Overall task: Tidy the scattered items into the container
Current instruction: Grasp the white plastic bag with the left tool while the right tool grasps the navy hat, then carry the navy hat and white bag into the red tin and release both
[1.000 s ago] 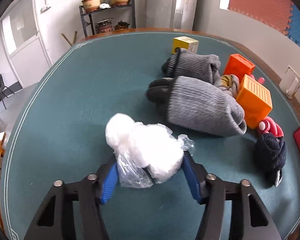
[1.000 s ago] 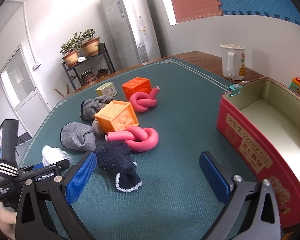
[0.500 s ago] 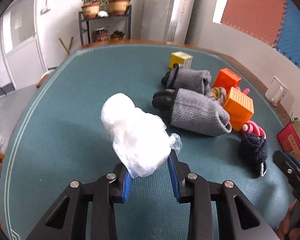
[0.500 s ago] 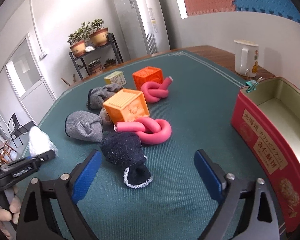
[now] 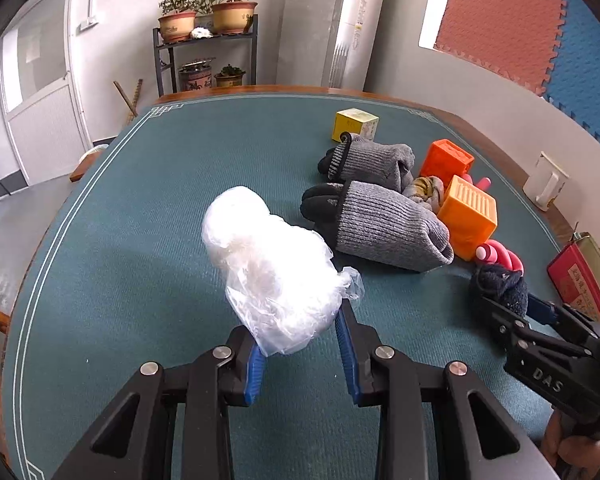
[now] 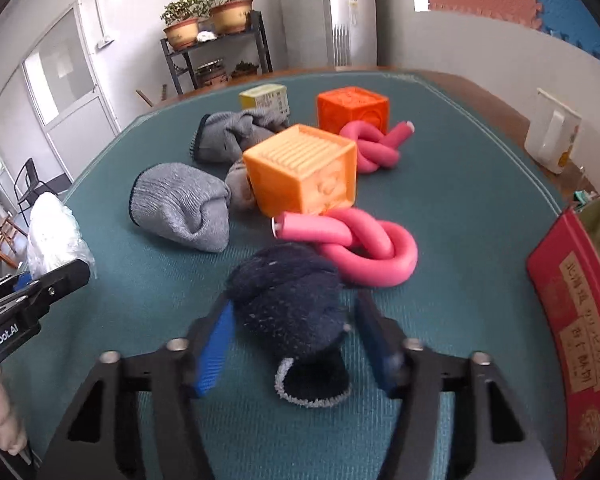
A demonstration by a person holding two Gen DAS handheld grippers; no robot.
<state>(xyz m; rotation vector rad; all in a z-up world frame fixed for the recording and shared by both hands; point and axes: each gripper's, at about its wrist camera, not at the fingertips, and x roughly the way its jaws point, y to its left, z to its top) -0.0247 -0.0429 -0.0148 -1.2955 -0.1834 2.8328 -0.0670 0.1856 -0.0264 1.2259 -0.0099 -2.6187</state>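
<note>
My left gripper [image 5: 300,340] is shut on a white crumpled plastic bag [image 5: 268,268] and holds it above the green table; the bag also shows in the right wrist view [image 6: 54,232]. My right gripper [image 6: 292,340] has its blue pads around a dark navy sock [image 6: 292,304] that lies on the table; the pads look close to its sides, with motion blur. The red tin container [image 6: 572,320] stands at the right edge, also in the left wrist view [image 5: 576,276].
Two grey socks [image 5: 388,224] [image 5: 372,160], two orange cubes [image 6: 304,168] [image 6: 352,108], two pink knotted foam tubes [image 6: 360,240] [image 6: 376,144] and a yellow box [image 5: 354,124] lie mid-table. A white jug [image 6: 550,136] stands at the right edge.
My left gripper closed on the plastic bag and lifted it. My right gripper moved forward to the navy sock and narrowed around it.
</note>
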